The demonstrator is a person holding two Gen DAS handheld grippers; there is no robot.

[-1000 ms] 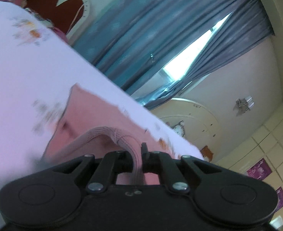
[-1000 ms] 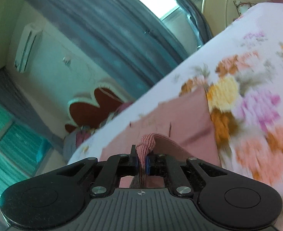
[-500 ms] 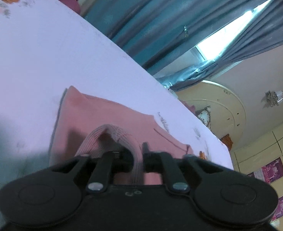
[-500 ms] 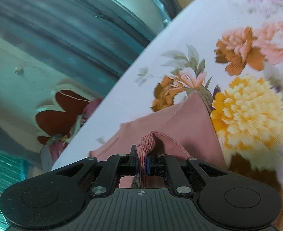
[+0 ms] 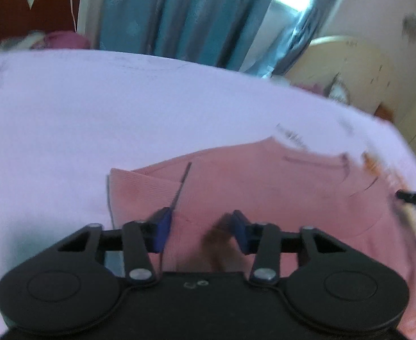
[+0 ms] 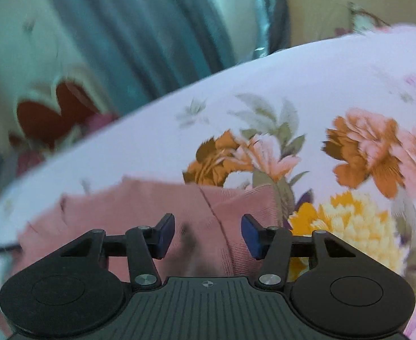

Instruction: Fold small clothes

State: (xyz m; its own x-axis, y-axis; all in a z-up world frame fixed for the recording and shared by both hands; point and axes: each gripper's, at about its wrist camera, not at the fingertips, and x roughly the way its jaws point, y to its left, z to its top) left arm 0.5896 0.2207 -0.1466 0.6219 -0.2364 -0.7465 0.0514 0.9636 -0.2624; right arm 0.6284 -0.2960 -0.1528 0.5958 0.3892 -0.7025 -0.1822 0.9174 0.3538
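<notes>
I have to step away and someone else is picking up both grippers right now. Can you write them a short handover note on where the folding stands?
Left gripper: open, holding nothing, just above the pink garment.
Right gripper: open, empty, over the same garment's other end.
Things: the garment lies flat on the floral bedsheet, with a folded layer showing on top in both wrist views.
Done: both grippers pinched its ribbed edge until half a second ago and have since let go, so one fold looks laid down.
Left: check that the fold sits even, then probably fold once more. No other clothes are in view.
</notes>
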